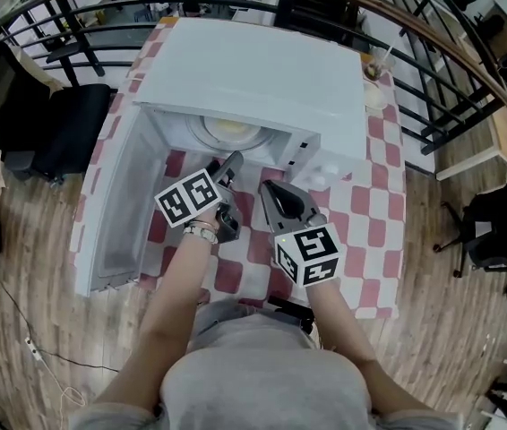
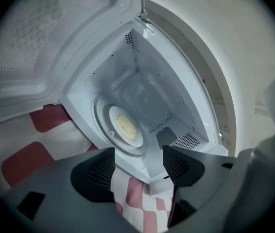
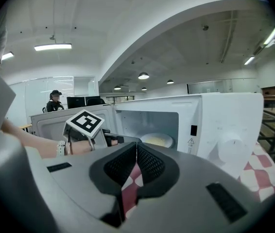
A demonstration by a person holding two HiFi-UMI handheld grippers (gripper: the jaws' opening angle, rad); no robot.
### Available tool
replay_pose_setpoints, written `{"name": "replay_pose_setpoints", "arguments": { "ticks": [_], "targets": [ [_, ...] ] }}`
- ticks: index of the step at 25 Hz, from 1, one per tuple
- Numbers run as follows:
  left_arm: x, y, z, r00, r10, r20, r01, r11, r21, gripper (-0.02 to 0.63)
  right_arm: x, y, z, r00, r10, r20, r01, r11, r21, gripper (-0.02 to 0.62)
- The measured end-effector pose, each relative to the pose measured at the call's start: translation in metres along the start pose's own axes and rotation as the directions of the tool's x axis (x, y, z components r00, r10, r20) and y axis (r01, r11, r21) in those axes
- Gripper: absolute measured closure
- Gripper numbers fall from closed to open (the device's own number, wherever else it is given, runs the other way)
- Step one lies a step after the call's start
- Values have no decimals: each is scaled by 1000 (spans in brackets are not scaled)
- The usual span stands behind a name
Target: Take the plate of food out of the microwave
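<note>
A white microwave (image 1: 253, 79) stands on a red-and-white checked tablecloth (image 1: 370, 204), its door (image 1: 115, 213) swung open to the left. Inside, on the round turntable, lies a plate of pale yellow food (image 1: 231, 131) (image 2: 126, 126) (image 3: 158, 140). My left gripper (image 1: 233, 161) (image 2: 137, 161) hangs just in front of the opening, pointing in at the plate. Its jaws stand wide apart with nothing between them. My right gripper (image 1: 267, 189) (image 3: 136, 152) is beside it, a little further back from the opening, shut with nothing held.
A cup with a straw (image 1: 376, 88) stands at the table's back right, beside the microwave. A curved metal railing (image 1: 433, 52) runs behind the table. A black chair (image 1: 70, 128) is to the left and an office chair (image 1: 495, 227) to the right on the wooden floor.
</note>
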State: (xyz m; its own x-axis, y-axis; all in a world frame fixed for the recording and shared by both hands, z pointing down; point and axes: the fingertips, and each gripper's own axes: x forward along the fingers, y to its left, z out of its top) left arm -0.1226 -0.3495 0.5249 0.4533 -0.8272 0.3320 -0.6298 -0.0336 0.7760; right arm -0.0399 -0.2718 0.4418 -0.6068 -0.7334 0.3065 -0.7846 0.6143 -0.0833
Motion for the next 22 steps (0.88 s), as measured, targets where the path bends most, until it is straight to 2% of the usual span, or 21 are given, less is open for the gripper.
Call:
{"name": "replay_pose_setpoints", "arguments": {
  "ticks": [5,11,15,22],
  "targets": [
    [13,27,-3,997,80,1,-79,980,-180,310,11,1,-4,1000,7,-4,-7,1000,12,569],
    [36,51,-2,988,154,-1,-143,917,-374,310,16,-8,-13,1000,-14,-22,15,999,29,569],
    [49,57,0,984,177,-6,-161,882,-443,293,18,-17,-19,999,-32,-41,34,998,44,569],
    [59,72,1,970,244,-7,-214,837,-503,288,24,-19,-27,998,-31,-59,34,998,52,569]
  ]
}}
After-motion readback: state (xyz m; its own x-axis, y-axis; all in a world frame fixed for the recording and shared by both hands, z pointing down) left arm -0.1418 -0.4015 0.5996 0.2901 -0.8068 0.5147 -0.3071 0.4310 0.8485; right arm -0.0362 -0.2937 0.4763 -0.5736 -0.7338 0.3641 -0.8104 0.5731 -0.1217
